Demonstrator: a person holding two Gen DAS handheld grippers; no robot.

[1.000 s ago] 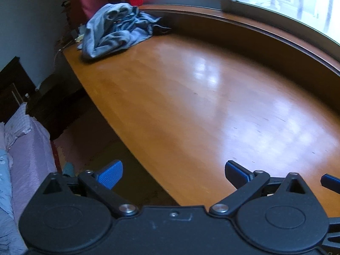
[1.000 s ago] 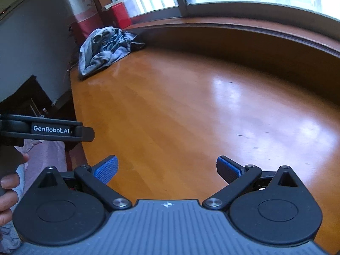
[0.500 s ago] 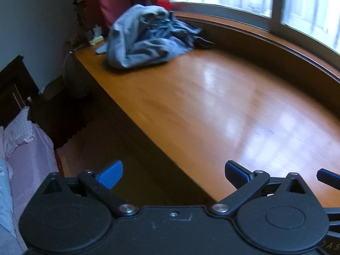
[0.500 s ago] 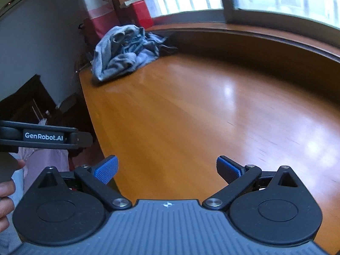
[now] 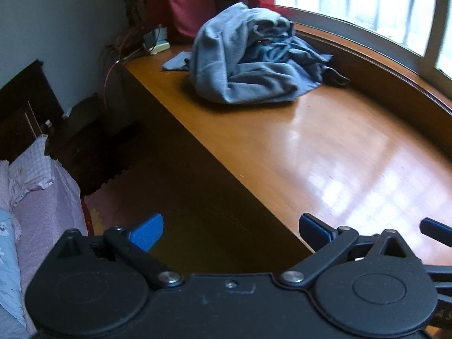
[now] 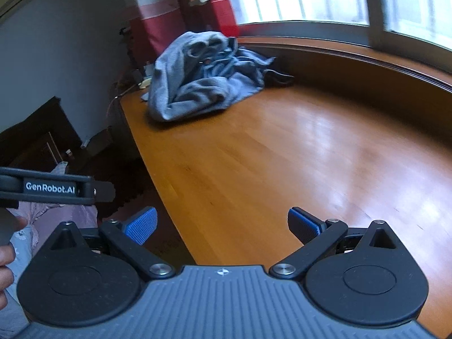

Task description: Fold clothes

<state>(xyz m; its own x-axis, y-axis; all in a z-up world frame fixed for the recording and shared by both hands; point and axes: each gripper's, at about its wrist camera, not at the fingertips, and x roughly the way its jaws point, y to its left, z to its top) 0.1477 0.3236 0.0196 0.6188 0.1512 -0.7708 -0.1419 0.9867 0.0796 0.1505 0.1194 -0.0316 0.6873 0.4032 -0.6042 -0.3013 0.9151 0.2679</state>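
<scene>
"GenRobot.AI" label (image 6: 50, 188) at mid-left. Blue clothes heap (image 5: 248, 59), upper centre on desk (image 5: 325, 152), no clear long axis. Left tool (image 5: 231, 230) and right tool (image 6: 221, 224) both spread wide, empty.

Daylight only, entering through the window (image 5: 353, 2) at upper right; panes blown out to near white in both views. Broad glare patches on the glossy desk (image 5: 339, 169), strongest toward the right. Left side of the room is dim, with the floor below the desk edge nearly black. The clothes pile (image 6: 197, 79) casts a soft shadow on its near side. Slight motion blur throughout. Heavy fisheye bending at the edges; corners vignetted dark.
</scene>
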